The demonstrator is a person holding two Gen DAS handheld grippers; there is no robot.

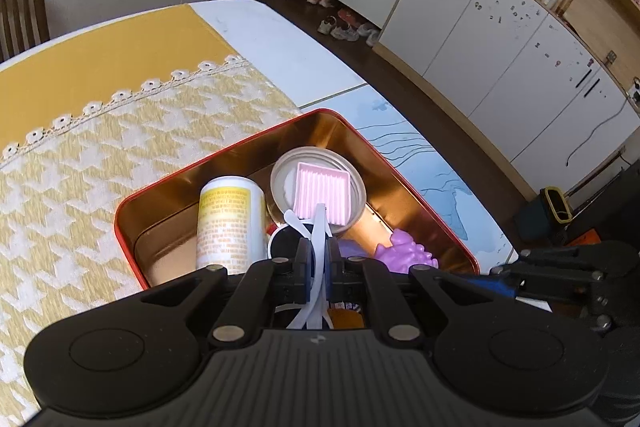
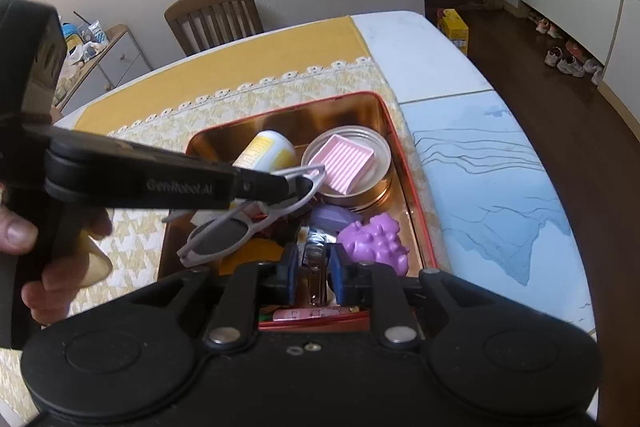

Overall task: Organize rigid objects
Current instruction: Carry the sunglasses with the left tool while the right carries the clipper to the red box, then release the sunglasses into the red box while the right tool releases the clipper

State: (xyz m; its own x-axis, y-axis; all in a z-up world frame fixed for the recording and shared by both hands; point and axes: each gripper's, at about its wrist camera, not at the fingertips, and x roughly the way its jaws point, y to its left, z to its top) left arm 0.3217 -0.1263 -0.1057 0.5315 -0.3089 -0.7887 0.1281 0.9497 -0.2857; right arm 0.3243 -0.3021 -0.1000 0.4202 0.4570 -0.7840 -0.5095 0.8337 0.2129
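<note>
A red tin box [image 1: 224,157] [image 2: 404,163] with a gold inside sits on the table. It holds a white and yellow bottle [image 1: 228,219] [image 2: 266,149], a round tin lid [image 1: 356,187] [image 2: 380,163] with a pink ribbed tray [image 1: 320,191] [image 2: 344,163], and a purple toy [image 1: 404,251] [image 2: 376,239]. My left gripper [image 1: 317,259] [image 2: 280,183] is shut on the arms of white sunglasses [image 1: 318,239] [image 2: 224,235] and holds them over the box. My right gripper [image 2: 313,263] hovers over the box's near end, its jaws a little apart around a small brown bottle [image 2: 314,267]; I cannot tell whether they touch it.
A yellow patterned cloth with a lace edge [image 1: 100,131] [image 2: 256,87] covers the table under the box. The bare white and blue tabletop [image 1: 440,179] [image 2: 500,163] lies to the right. A wooden chair [image 2: 216,15] stands at the far side. White cabinets [image 1: 500,39] line the wall.
</note>
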